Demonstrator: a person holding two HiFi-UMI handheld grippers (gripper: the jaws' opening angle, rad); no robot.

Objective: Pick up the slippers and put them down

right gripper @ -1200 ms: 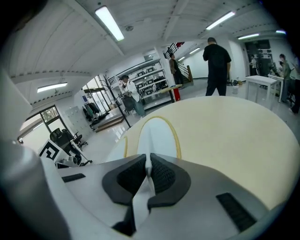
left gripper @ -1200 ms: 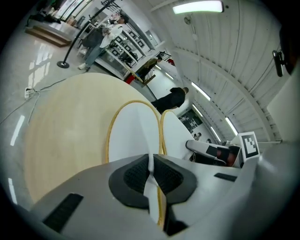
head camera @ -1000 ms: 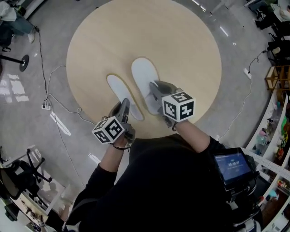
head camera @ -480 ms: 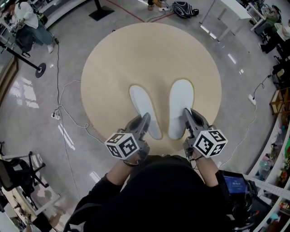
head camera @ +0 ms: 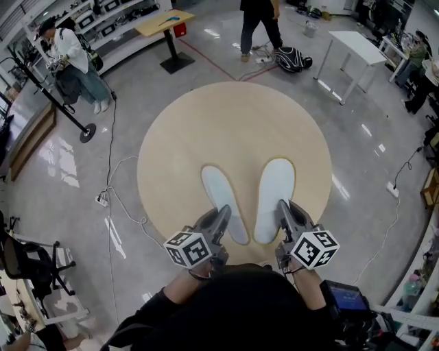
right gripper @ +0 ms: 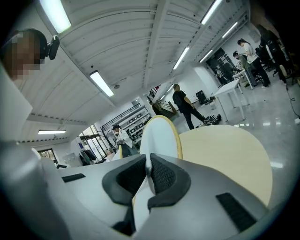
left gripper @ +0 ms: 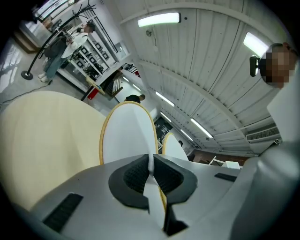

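Note:
Two flat white slippers with tan rims hang side by side over the round wooden table (head camera: 206,130), toes pointing away from me. My left gripper (head camera: 221,219) is shut on the heel edge of the left slipper (head camera: 221,199). My right gripper (head camera: 283,214) is shut on the heel edge of the right slipper (head camera: 274,195). In the left gripper view the held slipper (left gripper: 129,136) stretches out beyond the left gripper (left gripper: 151,169), with the other slipper (left gripper: 174,147) beside it. In the right gripper view the thin white edge of the slipper (right gripper: 159,136) sits pinched in the right gripper (right gripper: 149,174).
A person (head camera: 68,58) stands by a pole stand at the far left, another person (head camera: 259,20) beyond the table next to a dark bag (head camera: 291,60). A white table (head camera: 357,48) is at the far right. Cables (head camera: 113,199) lie on the floor left of the table; a chair (head camera: 27,264) stands near left.
Both grippers have risen with the slippers in them. The slippers, first slanted to the upper left, now lie parallel and point straight away. The head view has tipped up, showing more of the room.

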